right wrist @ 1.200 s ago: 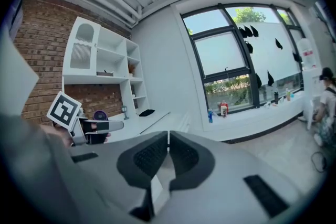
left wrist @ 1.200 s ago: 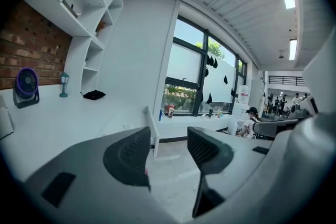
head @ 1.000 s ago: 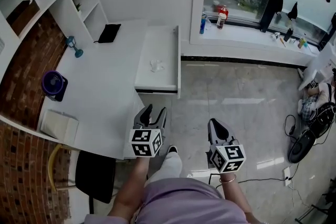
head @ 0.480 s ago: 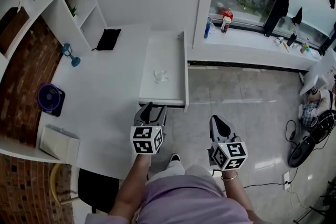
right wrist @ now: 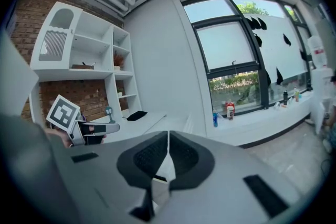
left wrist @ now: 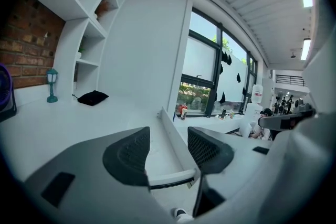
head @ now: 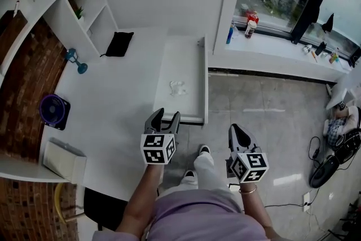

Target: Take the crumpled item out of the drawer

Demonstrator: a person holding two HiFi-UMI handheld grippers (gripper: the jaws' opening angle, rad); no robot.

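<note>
The biggest risk lies with the open drawer, which juts from the white desk out over the tiled floor. A reach that comes in low would likely knock its front lip or its raised side wall at 3 o'clock and jolt it. The left gripper, jaws spread with nothing between them, hovers just short of that lip. The right gripper, jaws pressed together and empty, hangs over the floor and would have to open before it could help. The crumpled item, small, white and probably light, lies on the drawer bottom at 12 o'clock from the left gripper, well apart from it. A loose pinch could flick it aside or close on air. Open room lies over the floor at 3 o'clock, and the desk's fan sits far off at 9 o'clock.
</note>
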